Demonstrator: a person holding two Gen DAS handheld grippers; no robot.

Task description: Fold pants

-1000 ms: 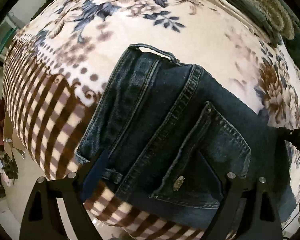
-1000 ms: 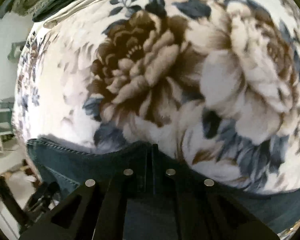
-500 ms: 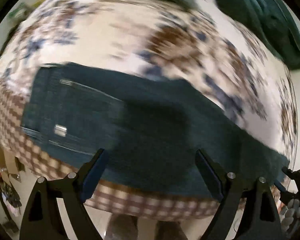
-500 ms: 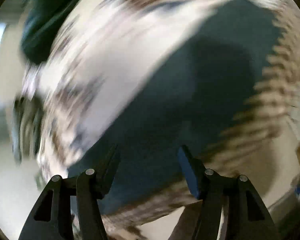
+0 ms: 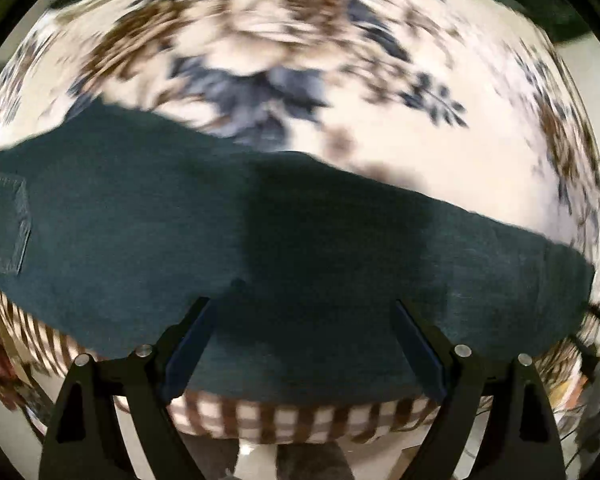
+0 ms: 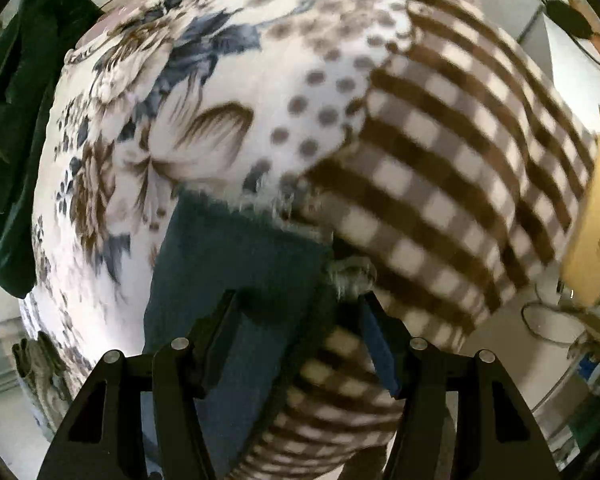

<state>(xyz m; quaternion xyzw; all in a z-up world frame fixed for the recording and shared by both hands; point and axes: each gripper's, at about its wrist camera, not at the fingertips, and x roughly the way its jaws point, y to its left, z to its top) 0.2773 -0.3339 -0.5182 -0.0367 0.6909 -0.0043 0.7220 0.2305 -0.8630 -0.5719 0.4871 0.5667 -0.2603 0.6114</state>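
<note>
Dark blue jeans (image 5: 300, 240) lie in a long flat band across a floral blanket (image 5: 460, 140), with a back pocket (image 5: 8, 220) at the far left. My left gripper (image 5: 304, 324) hangs open above the middle of the leg, pointing down, with nothing held. In the right wrist view the leg end of the jeans (image 6: 236, 264) shows a frayed hem (image 6: 260, 208) beside the blanket's brown checked border (image 6: 460, 184). My right gripper (image 6: 300, 324) stands open just over that end, its pads clear of the denim.
A dark green garment (image 6: 12, 120) lies at the blanket's far edge. Off the bed's edge are a yellow object (image 6: 592, 220), a cable (image 6: 552, 320) on the pale floor and clutter at the lower right.
My right gripper, shut on denim a second ago, has opened and swung to the hem end. My left gripper has slid from the waistband and pocket along to the middle of the leg.
</note>
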